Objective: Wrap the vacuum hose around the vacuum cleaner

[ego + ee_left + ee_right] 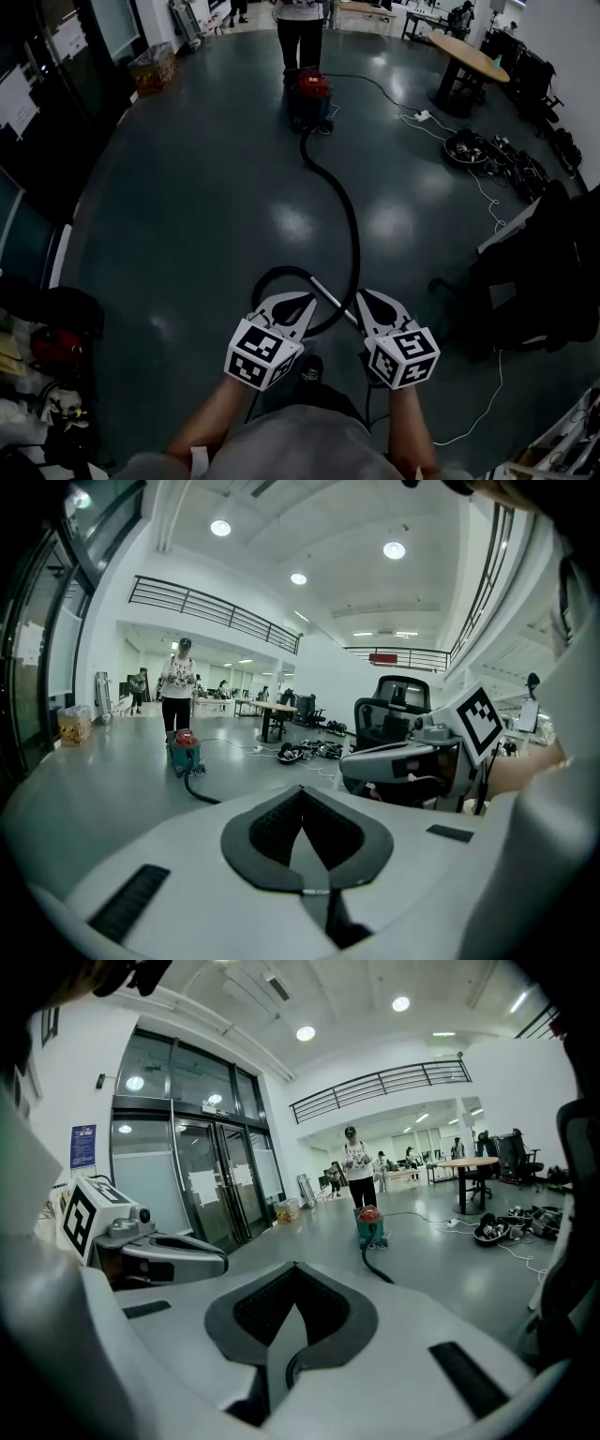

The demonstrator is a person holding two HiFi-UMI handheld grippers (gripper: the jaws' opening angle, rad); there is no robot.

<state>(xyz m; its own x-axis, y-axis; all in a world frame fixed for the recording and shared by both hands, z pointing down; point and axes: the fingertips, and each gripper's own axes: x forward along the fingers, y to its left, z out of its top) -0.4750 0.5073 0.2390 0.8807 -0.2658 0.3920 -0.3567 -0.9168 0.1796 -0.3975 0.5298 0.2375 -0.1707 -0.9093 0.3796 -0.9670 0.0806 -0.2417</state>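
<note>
**Vacuum hose** [349, 211]: black, lying loose on the grey floor [187, 206]. One end is plugged into the vacuum cleaner [309, 94], a small red-and-teal canister far across the room from the camera wearer. From the vacuum cleaner the hose runs back toward the wearer in a long curve. It ends in a loop w/ a pale rigid wand [328, 295] at the point farthest from the vacuum cleaner. No part of it is wrapped yet.

**Grippers:** the left gripper [292, 309] and right gripper [375, 314] are held side by side over that far loop, well apart from the vacuum cleaner and pointing toward it. Both sets of fingers are closed tip to tip w/ nothing btwn them. Neither appears to touch the hose.

**Around the vacuum cleaner:**
- A person [300, 28] stands just behind it.
- A round table [466, 52] is off to its right.
- A tangle of cables [487, 150] lies on the floor nearer the wearer than the table.

**Step in hand:** prob. the approach for a first pick-up. To do it well:
- Spread the fingers before lowering, then close on the hose near the wand end.
- Carry the slack toward the vacuum cleaner rather than tugging the canister over.
- Lay even turns round the body w/o kinks, keeping clear of the person's feet.
</note>
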